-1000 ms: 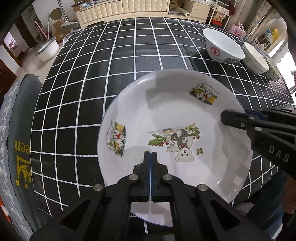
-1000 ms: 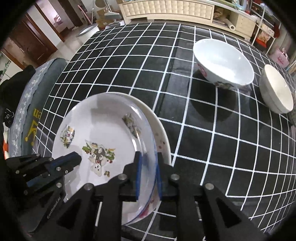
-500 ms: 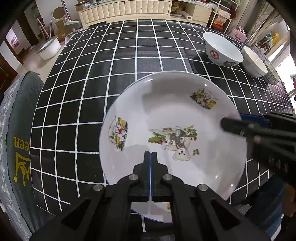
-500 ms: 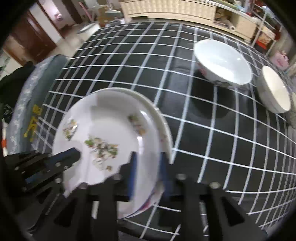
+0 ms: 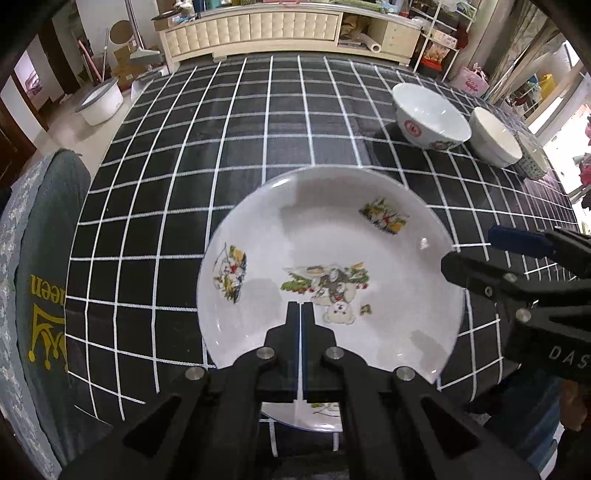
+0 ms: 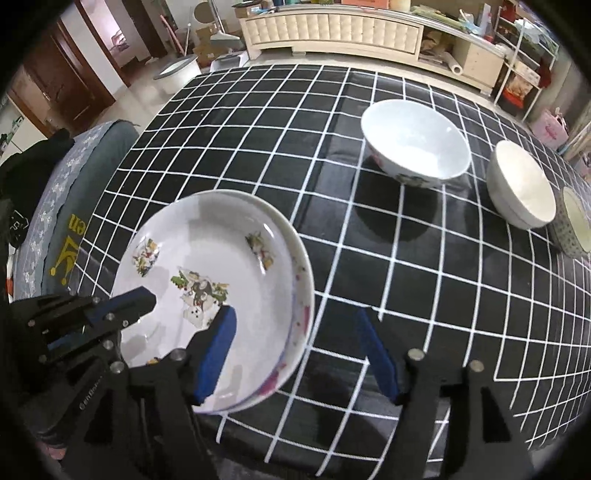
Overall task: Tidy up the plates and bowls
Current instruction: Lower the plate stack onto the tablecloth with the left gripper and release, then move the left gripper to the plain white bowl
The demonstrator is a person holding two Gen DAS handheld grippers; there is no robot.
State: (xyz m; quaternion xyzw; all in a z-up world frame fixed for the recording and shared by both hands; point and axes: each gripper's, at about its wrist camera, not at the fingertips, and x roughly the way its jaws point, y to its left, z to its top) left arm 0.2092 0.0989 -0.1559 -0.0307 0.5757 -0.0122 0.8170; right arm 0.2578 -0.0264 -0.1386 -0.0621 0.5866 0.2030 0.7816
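A white plate with cartoon prints (image 5: 332, 258) (image 6: 207, 273) lies on a second plate (image 6: 301, 280) at the near left of the checked table. My left gripper (image 5: 300, 306) is shut on the top plate's near rim. My right gripper (image 6: 295, 332) is open, its jaws straddling the plates' right rim without gripping; it also shows in the left wrist view (image 5: 517, 254). A large white bowl (image 6: 413, 144) (image 5: 428, 116), a cream bowl (image 6: 521, 188) (image 5: 495, 136) and a patterned bowl (image 6: 574, 225) stand in a row at the far right.
The black tablecloth with white grid (image 6: 369, 258) covers the table. A grey cushioned chair (image 5: 40, 277) stands at the left edge. A cream cabinet (image 5: 258, 26) runs along the far wall, and a white basin (image 5: 99, 105) sits on the floor.
My right gripper has let go of the plate's right rim and opened wide. The top plate has settled lower onto the second plate. My left gripper stays shut on the near rim.
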